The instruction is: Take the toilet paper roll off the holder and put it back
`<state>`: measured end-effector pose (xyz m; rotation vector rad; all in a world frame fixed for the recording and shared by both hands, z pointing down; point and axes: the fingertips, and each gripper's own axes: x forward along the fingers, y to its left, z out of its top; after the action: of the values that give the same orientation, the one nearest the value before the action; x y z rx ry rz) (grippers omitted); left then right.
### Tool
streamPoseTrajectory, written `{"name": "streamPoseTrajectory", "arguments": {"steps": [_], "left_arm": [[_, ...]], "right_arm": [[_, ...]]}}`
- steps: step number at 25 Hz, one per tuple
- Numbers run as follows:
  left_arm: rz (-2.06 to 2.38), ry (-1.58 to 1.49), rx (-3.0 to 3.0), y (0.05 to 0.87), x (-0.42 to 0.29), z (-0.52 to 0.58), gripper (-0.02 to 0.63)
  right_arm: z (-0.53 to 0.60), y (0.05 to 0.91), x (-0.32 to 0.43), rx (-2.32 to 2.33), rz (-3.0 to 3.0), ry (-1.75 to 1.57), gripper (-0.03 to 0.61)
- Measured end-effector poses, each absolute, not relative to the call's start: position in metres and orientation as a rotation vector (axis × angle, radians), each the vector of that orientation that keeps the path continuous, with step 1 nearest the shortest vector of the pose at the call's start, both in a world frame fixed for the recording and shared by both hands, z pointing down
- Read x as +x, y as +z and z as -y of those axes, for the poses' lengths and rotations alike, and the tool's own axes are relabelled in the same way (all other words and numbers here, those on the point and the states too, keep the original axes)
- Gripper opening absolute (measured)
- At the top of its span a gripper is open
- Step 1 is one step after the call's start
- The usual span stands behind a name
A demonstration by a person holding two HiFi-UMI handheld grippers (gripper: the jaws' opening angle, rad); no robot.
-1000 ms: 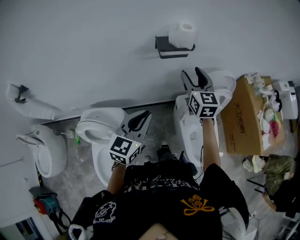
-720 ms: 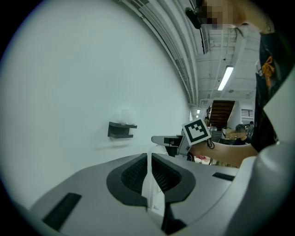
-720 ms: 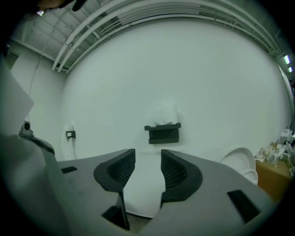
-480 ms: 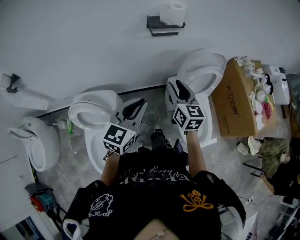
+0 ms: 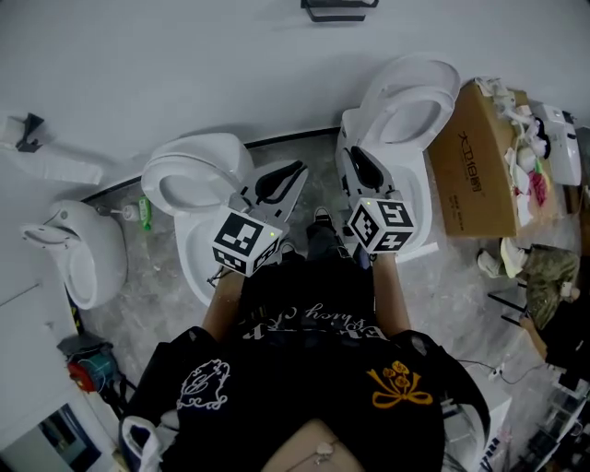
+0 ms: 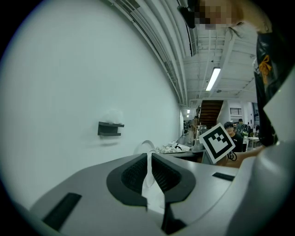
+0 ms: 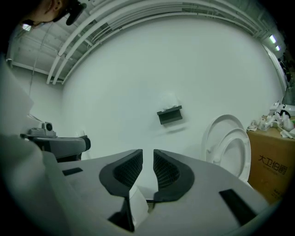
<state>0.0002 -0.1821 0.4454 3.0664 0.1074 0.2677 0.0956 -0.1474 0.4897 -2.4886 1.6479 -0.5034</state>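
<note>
Two empty tongs: left tongs (image 5: pixel 293 173) together, right tongs (image 5: pixel 351 159) just narrowed to slit; holder (image 7: pixel 169 115) well ahead.

"Does the head view show the whole holder (image 5: pixel 339 7)?"

"No, the top edge cuts it. Only its lower bar shows."

"And the toilet paper roll (image 7: pixel 168 99)?"

"In the right gripper view it's a pale blur on the holder, hardly set off from the white wall (image 7: pixel 138 69). The left gripper view gives only a faint smudge there too."

"What fills the cardboard box (image 5: pixel 472 180)?"

"White scraps (image 5: pixel 521 138), too small to name. The people (image 6: pixel 230 128) far back in the left gripper view are too small to make out."
</note>
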Motion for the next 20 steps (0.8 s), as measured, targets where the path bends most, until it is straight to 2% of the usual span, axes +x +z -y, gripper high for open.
{"name": "streamPoseTrajectory", "arguments": {"steps": [9, 20], "left_arm": [[-0.156, 0.273, 3.088, 0.447, -0.005, 0.162, 0.038], [-0.173, 0.284, 3.106, 0.447, -0.015, 0.156, 0.038]], "right_arm": [[0.13, 0.489, 0.077, -2.468, -1.647, -0.494, 0.015], [0.132, 0.475, 0.057, -2.441, -1.721, -0.465, 0.014]]}}
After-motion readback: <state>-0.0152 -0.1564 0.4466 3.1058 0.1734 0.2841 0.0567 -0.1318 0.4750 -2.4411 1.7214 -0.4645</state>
